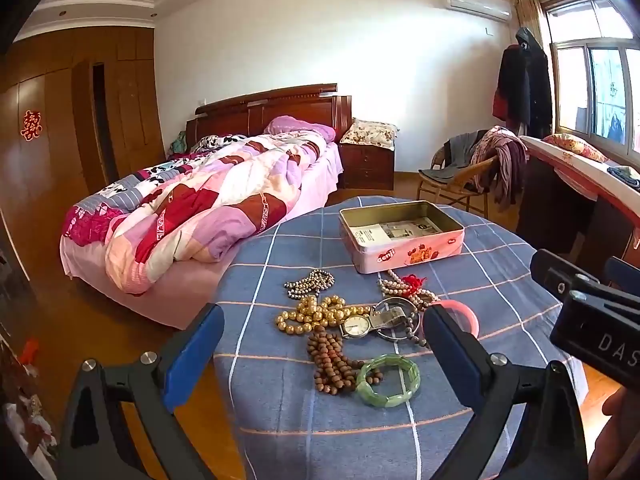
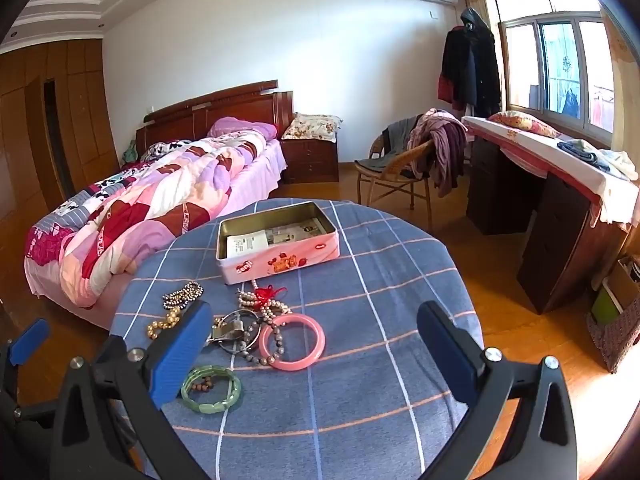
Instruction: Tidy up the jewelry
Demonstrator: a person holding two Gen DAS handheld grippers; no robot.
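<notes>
We find the left gripper [image 1: 324, 344] and right gripper [image 2: 316, 336] both with jaws wide apart, holding nothing. The jewelry pile [image 1: 352, 320] (beads, watch, bangles) lies on the blue checked tablecloth [image 2: 380, 380], just before the open pink tin [image 2: 280, 254].

— What's behind your table?
— You've got a bed [image 1: 208, 200] left, nightstand [image 1: 368, 164] beside it, chair [image 2: 400, 176] with clothes, desk [image 2: 560, 216] under the window [image 2: 560, 68].
— Up high?
— Air conditioner [image 1: 478, 2].
</notes>
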